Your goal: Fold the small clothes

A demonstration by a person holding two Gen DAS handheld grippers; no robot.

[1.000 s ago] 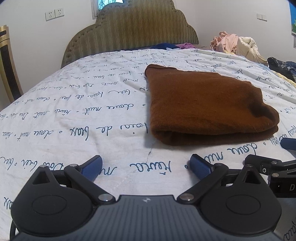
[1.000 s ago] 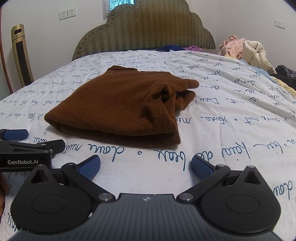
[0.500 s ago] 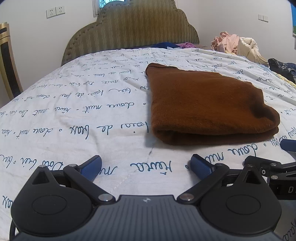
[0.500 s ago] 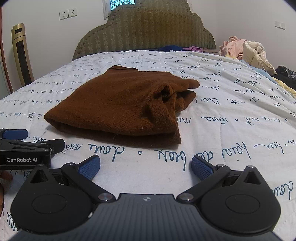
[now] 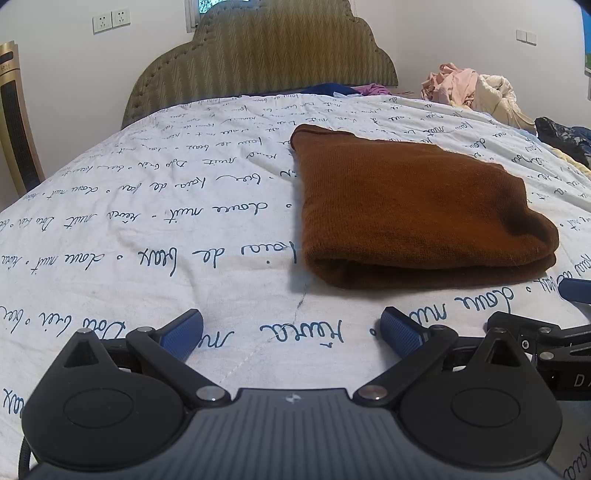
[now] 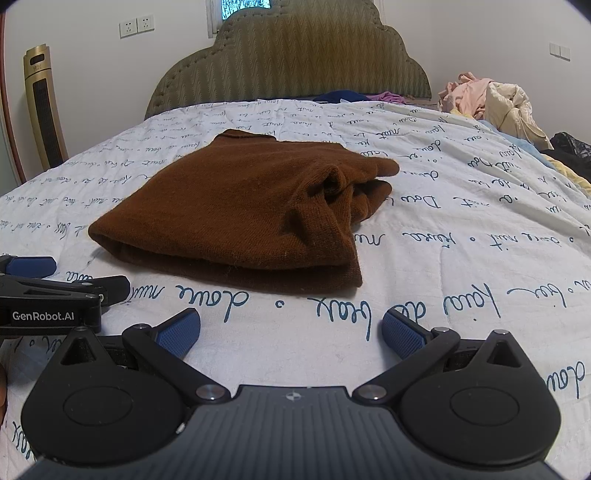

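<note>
The bed (image 5: 155, 206) carries a white quilted cover printed with blue handwritten script. An olive upholstered headboard (image 5: 258, 62) with a scalloped top stands at the far end against a white wall, with wall sockets (image 5: 110, 22) to its left. A gold and black tower unit (image 6: 44, 107) stands at the far left beside the bed. A pile of pink and cream clothes (image 5: 476, 88) lies at the far right edge of the bed, and dark garments (image 5: 561, 136) lie nearer along the same edge. The brown garment (image 6: 240, 210) lies folded flat near the middle of the bed, its thick fold edge on the near side and bunched layers on its right side. The left gripper (image 5: 291, 326) sits low over the cover, near and to the left of the garment, jaws spread wide and holding nothing. The right gripper (image 6: 291, 326) sits low just near of the garment's fold edge, jaws likewise spread wide and holding nothing. The two grippers sit side by side, close together, both pointing toward the headboard.
</note>
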